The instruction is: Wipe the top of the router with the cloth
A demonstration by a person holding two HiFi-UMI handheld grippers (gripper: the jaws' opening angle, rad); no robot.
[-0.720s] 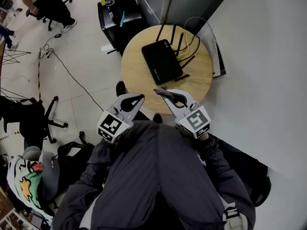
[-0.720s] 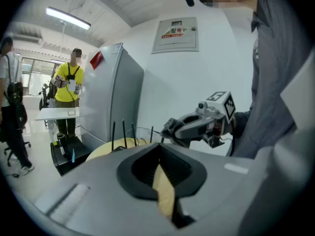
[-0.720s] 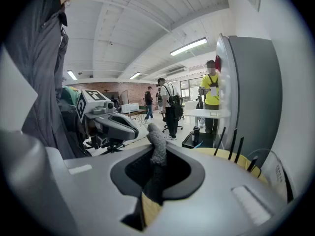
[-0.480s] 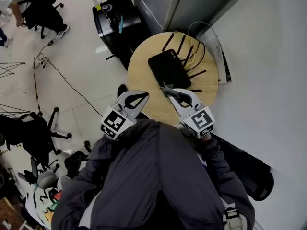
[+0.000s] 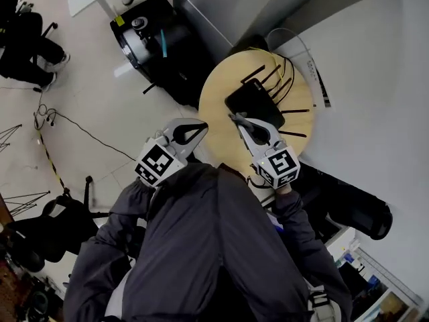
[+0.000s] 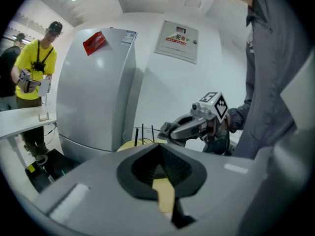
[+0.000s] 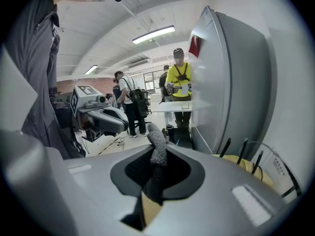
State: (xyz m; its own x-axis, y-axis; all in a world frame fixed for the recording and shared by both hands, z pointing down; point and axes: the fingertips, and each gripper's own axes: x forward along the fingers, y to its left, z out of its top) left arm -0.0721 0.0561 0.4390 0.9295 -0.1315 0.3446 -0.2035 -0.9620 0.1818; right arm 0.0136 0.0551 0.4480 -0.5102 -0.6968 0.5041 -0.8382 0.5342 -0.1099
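Observation:
A black router (image 5: pixel 258 101) with several antennas lies on a round wooden table (image 5: pixel 216 107). My right gripper (image 5: pixel 236 119) is shut on a grey cloth (image 7: pixel 157 145), and its tip is over the router's near edge. I cannot tell if the cloth touches the router. In the right gripper view the cloth sticks up from between the jaws of the right gripper (image 7: pixel 156 156), and the antennas (image 7: pixel 242 152) stand to the right. My left gripper (image 5: pixel 198 127) hovers at the table's left edge, shut on nothing. In its own view the left gripper (image 6: pixel 160 147) faces the right one.
A tall grey cabinet (image 6: pixel 93 87) stands behind the table. A black case (image 5: pixel 151 37) sits on the floor beyond it, and a dark chair (image 5: pixel 355 210) is at the right. A person in yellow (image 7: pixel 179 80) and others stand further off. Cables (image 5: pixel 74 129) trail over the floor.
Both grippers have come closer to the table. The right one, still holding the cloth, has gone from the table's near edge to the router's near edge.

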